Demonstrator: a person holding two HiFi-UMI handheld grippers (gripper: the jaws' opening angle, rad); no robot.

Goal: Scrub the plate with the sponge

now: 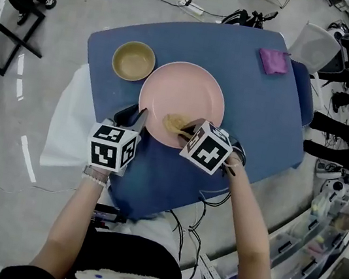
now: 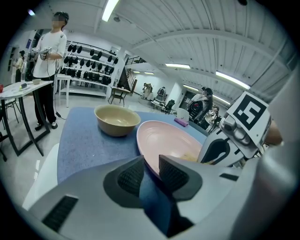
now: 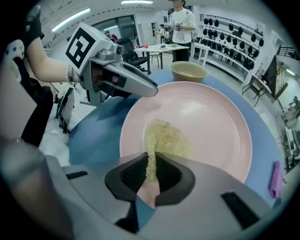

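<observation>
**Friend:** What is your left gripper (image 2: pixel 151 161) doing?

**Me:** Its jaws are almost together. They pinch the near edge of the pink plate (image 2: pixel 171 140). The edge sits right between them, so the plate can't slide on the blue table (image 1: pixel 263 124).

**Friend:** And the other one?

**Me:** My right gripper (image 3: pixel 151 161) is squeezed tight on the sponge (image 3: pixel 166 138). It is a thin, yellow, scratchy one. One end is between the jaws. The rest sticks out in front of them and lies flat on the plate.

**Friend:** Where on the plate is it?

**Me:** On the near part, just in front of my right jaws. The middle and the far side of the plate lie past the sponge.

**Friend:** So how much is done?

**Me:** The getting-ready part is done. I have the sponge, I have the plate, and the sponge touches the plate. I think the scrubbing is going on now. I can't see dirt or soap on the plate, so I can't tell how much of it is clean. I guess the far half has yet to be rubbed.

**Friend:** Anything else close by?

**Me:** A tan bowl (image 1: pixel 133 60) stands beyond my left jaws, beside the plate, not touching it. A purple cloth (image 1: pixel 273 60) lies far off past my right jaws. Both are out of my way.
</observation>
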